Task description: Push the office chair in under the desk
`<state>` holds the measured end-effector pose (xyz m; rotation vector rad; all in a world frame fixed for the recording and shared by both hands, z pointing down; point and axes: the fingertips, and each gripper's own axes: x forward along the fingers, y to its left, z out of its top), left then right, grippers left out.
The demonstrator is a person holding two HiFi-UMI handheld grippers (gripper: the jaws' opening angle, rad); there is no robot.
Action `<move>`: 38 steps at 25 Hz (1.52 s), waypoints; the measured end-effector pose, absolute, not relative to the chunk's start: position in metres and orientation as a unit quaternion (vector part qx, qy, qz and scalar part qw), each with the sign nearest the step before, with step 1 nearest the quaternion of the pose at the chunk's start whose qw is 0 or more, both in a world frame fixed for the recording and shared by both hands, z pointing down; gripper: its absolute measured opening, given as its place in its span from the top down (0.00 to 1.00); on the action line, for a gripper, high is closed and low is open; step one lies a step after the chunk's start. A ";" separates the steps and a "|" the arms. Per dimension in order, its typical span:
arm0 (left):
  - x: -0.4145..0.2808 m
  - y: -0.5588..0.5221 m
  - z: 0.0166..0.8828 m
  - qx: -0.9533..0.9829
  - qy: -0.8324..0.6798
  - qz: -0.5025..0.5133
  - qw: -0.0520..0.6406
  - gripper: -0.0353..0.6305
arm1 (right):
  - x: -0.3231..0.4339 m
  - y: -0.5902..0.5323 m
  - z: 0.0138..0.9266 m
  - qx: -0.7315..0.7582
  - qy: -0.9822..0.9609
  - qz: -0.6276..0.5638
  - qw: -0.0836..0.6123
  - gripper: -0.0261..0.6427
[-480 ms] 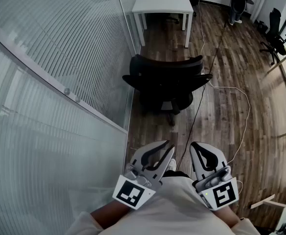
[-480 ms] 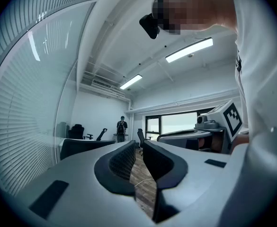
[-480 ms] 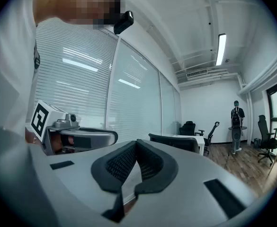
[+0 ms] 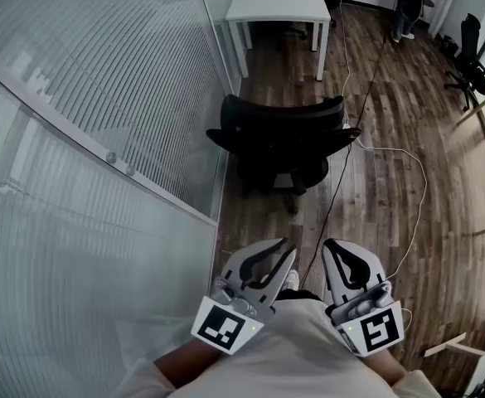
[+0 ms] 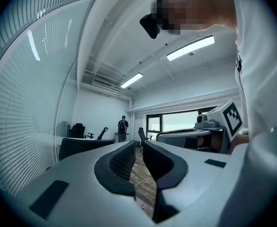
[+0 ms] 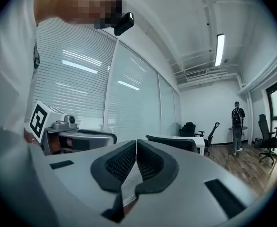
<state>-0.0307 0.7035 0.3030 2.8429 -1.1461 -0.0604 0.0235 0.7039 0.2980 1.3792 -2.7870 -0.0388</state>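
- On the wooden floor (image 4: 391, 189), beside the glass partition (image 4: 101, 98), the black office chair (image 4: 283, 139) stands short of the white desk (image 4: 275, 7); bare floor separates them; the chair is not under the desk
- Left gripper (image 4: 282, 247): held level near the person's body; jaws parted by a narrow slit; nothing between them
- Right gripper (image 4: 333, 247): just beside the left; jaws closed together, empty
- White cable (image 4: 416, 181): lying on the floor right of the chair

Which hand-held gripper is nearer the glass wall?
Left. The left hand-held gripper is next to the glass wall, not touching it; the right hand-held gripper is on its far side, farther from the glass.
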 end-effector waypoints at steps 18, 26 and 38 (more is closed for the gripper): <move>0.019 0.683 0.311 0.919 -0.392 -0.009 0.046 0.84 | 0.071 0.681 0.302 0.422 -0.907 -0.004 0.012 0.92; 0.028 0.676 0.315 0.918 -0.395 0.000 0.046 0.84 | 0.079 0.672 0.306 0.416 -0.909 -0.006 0.008 0.92; 0.016 0.640 0.320 0.913 -0.406 0.003 0.035 0.84 | 0.070 0.643 0.311 0.409 -0.912 -0.015 0.031 0.92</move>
